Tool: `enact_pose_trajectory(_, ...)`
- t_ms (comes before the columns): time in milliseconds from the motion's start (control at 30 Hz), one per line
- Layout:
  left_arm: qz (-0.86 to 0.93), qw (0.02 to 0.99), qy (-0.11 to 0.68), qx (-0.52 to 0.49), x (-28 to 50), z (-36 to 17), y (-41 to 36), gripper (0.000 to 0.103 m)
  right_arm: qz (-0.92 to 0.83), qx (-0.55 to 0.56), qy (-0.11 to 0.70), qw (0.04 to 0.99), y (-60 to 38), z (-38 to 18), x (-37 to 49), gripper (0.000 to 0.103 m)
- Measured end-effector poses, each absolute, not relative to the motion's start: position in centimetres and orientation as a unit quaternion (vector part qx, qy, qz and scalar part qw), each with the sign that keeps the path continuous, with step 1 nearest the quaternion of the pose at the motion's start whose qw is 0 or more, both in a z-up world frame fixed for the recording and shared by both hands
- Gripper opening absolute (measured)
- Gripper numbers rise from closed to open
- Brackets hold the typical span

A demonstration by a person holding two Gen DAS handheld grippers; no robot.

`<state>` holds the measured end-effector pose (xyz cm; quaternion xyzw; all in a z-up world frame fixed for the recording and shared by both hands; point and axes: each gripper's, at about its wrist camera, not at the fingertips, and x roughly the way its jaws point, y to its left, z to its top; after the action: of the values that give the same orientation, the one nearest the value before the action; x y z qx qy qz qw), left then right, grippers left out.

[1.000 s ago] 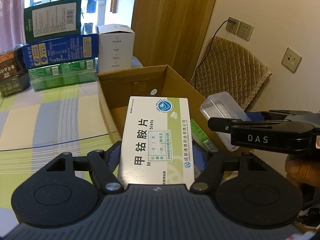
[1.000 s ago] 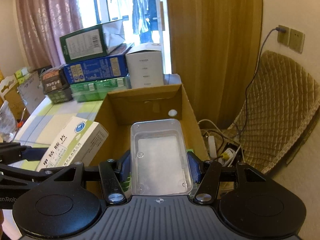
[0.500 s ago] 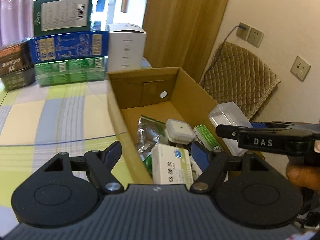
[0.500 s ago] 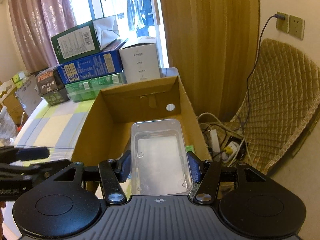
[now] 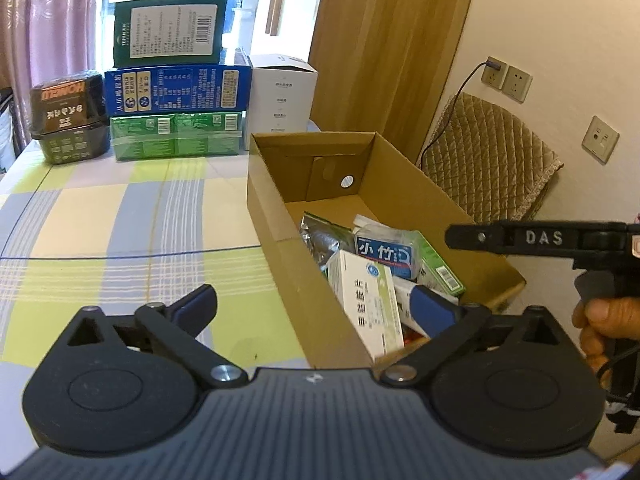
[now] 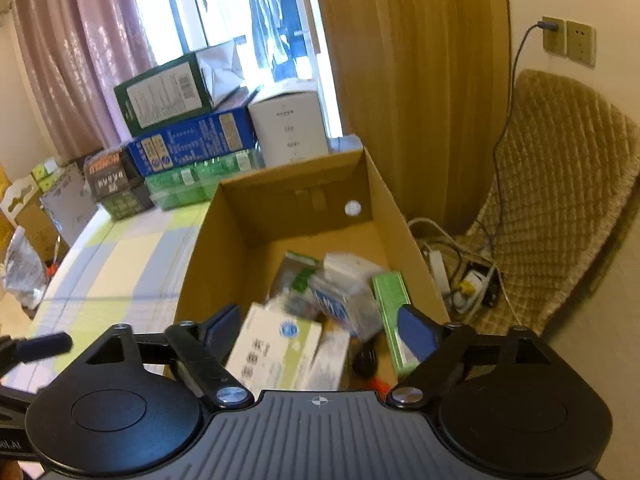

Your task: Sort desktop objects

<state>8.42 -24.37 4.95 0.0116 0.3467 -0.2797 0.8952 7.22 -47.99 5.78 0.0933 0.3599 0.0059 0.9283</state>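
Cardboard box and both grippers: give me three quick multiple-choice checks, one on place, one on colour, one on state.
1. Where is the white-and-green medicine box?
A. Inside the cardboard box
B. On the checked tablecloth
C. Between the left gripper's fingers

2. What colour is the box directly under the dark green box in the stack at the back?
A. White
B. Blue
C. Brown

3. How do the left gripper and right gripper stand?
A. Both shut on items
B. Only the left open
C. Both open and empty

Answers:
1 A: it lies among the packets in the carton.
2 B: the blue box sits beneath it.
3 C: each view shows the fingers spread with nothing between them.
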Motion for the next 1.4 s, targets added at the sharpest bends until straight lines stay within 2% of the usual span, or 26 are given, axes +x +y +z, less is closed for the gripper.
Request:
enact_pose_trajectory(200,-0.264,0.897,0.355,0.022,5.8,5.1,-22.7,0.102,-0.003,0.065,0.376,0.924,-46.1,5.9,3.4,0.101)
enact_pose_trajectory(600,-0.238,0.893,0.381,0.015,1.8,5.2,-20.1,0.102,-0.014,0.013,0.392,0.920,-42.7,5.8,-1.8,0.101)
enact_pose_trajectory(1400,-0.221,0.887,0.406,0.012,0.2,4.0,-20.6,0.102,-0.021,0.022,0.402,0.915,-42.0,5.3,-5.0,0.101)
